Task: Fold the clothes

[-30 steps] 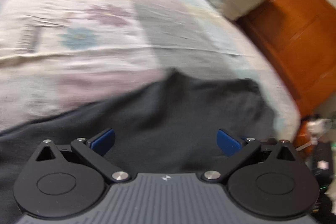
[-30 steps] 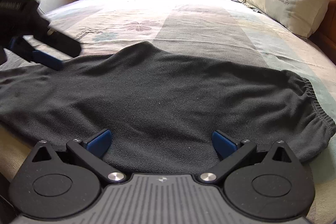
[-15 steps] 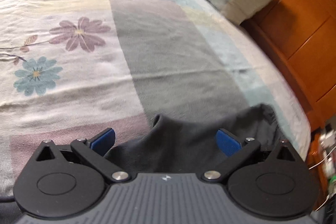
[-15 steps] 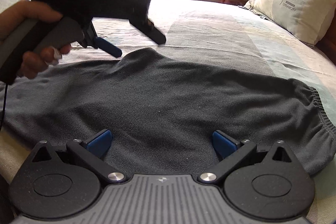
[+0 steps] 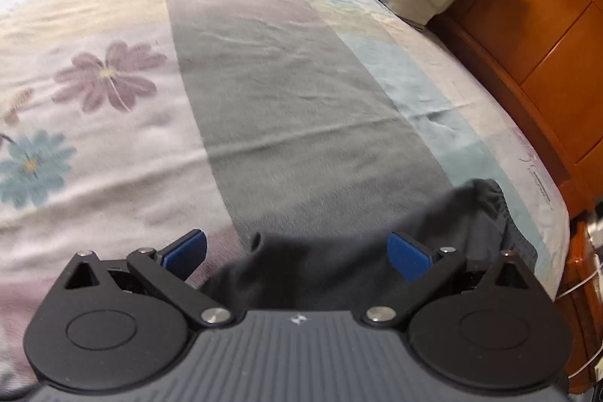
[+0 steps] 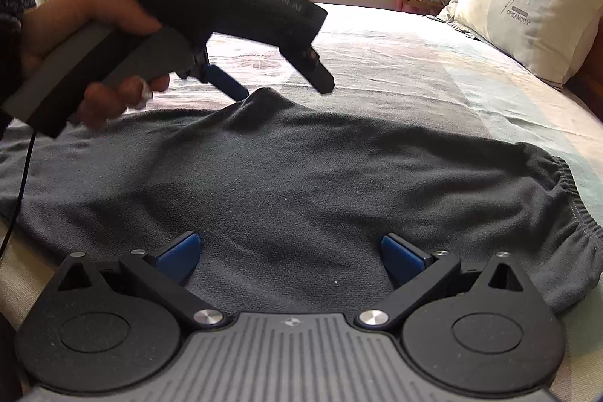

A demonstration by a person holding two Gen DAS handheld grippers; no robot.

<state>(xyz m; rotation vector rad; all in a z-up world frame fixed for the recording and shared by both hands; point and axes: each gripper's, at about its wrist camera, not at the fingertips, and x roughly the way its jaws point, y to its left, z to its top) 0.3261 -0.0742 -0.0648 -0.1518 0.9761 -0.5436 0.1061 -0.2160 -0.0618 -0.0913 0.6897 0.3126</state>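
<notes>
On bed (image 6: 433, 63), dark grey pants (image 6: 301, 183) lie flat. Left gripper (image 6: 282, 89) spread wide over raised far edge fold. Right gripper (image 6: 288, 257) spread wide above near edge, holding nothing.

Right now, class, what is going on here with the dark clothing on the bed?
A person holds a claw in each hand over a dark grey garment spread on the floral bedspread. The left claw, open, is at the garment's raised far edge with one finger touching the fabric. The right claw, also open, hovers at the near edge. Nothing is folded yet.
</notes>
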